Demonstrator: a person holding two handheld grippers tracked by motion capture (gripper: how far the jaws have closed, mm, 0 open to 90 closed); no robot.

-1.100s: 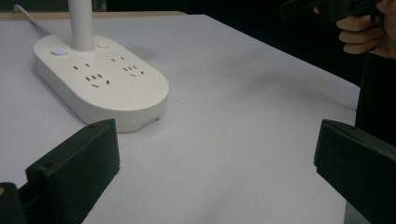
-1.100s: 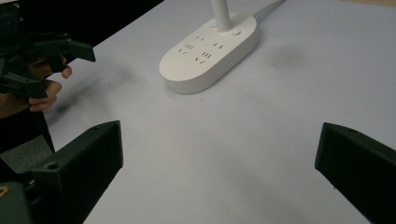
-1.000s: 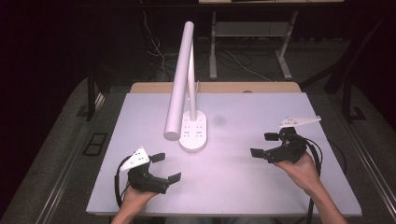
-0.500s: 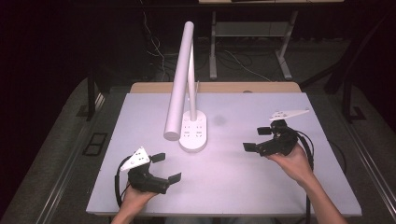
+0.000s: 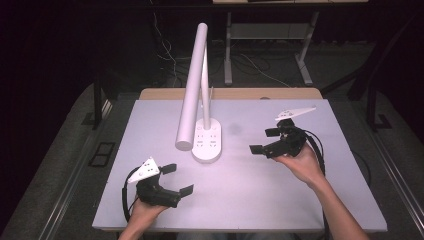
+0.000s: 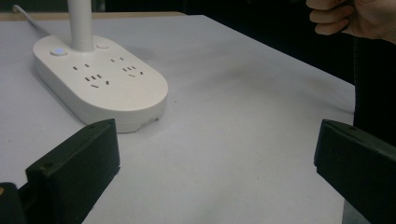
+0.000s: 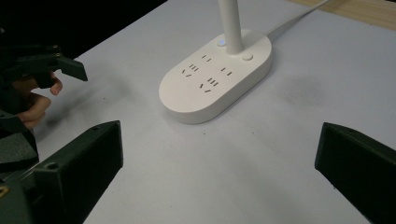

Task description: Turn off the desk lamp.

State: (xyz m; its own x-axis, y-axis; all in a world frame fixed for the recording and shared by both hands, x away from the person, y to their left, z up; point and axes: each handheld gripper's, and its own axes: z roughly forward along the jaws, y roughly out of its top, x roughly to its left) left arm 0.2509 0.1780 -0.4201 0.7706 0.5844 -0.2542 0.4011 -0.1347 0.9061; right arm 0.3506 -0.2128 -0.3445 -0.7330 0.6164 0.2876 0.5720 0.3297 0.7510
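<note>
Desk lamp point(image 5: 200, 100) stands mid-table on its socket-strip base point(image 5: 206, 142); right gripper point(image 5: 264, 142), jaws wide, hovers beside that base, left gripper point(image 5: 177, 179) gaping nearer. A careless sideways reach might topple the lamp.

Your right gripper point(image 5: 265, 140) has travelled left and slightly toward the far side of the table point(image 5: 260, 195), away from the right edge where it sat a second ago. It now hangs just right of the lamp base point(image 5: 207, 140), closer than before but still apart from it. Its jaws were spread then and are spread now, pointing left at the base, nothing between them.
</note>
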